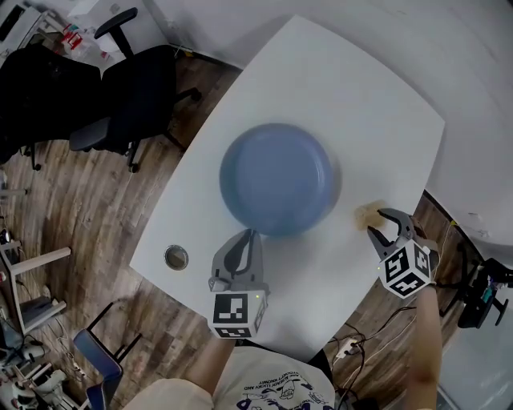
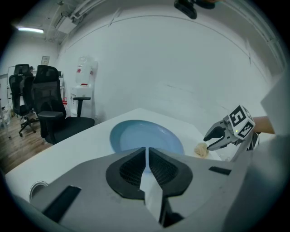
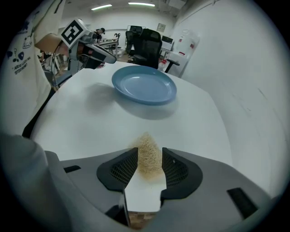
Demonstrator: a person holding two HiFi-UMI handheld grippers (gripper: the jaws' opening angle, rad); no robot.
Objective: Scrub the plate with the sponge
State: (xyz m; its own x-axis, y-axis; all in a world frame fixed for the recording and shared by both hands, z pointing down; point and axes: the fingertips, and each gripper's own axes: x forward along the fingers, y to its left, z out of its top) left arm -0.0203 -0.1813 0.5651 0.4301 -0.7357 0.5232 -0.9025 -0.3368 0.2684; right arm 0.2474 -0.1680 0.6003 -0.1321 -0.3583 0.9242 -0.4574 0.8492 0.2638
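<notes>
I note left hand-held gripper [image 1: 250,235] and right hand-held gripper [image 1: 377,222]: grey, black meshed pads [image 2: 131,168], black-and-white marker cubes [image 1: 237,314]; white printed T-shirt [image 1: 276,388].

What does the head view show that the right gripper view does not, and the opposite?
Only the head view: the round metal insert in the table, the wooden floor, and the right gripper from outside. Only the right gripper view: ceiling lights, and a close look at the sponge lying between that gripper's open jaws. Both: the blue plate, the table, the left gripper and black chairs.
</notes>
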